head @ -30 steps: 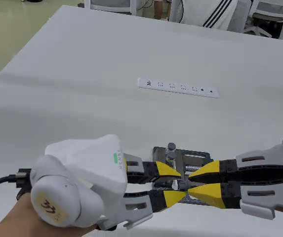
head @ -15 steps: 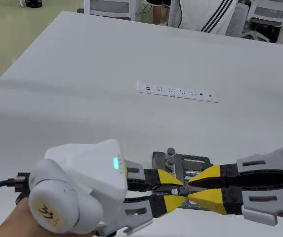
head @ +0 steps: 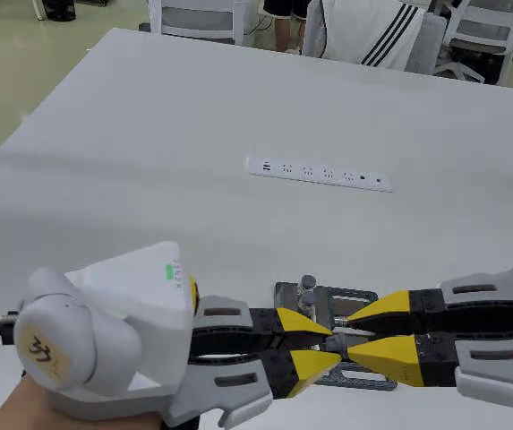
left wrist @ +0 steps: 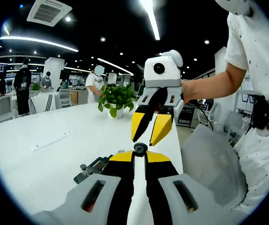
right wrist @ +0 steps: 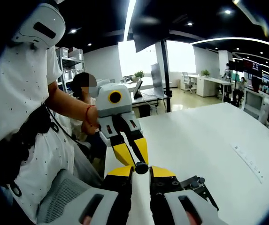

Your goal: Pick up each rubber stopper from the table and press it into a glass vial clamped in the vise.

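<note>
The left gripper (head: 332, 342) and right gripper (head: 339, 331) are meeting tip to tip near the vise (head: 356, 294), both with jaws narrow. The rubber stopper (right wrist: 142, 167) is sitting between the tips (which gripper grips it cannot be told).

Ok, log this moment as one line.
left gripper shut on stopper | right gripper open, tips at stopper | vise near tips
</note>
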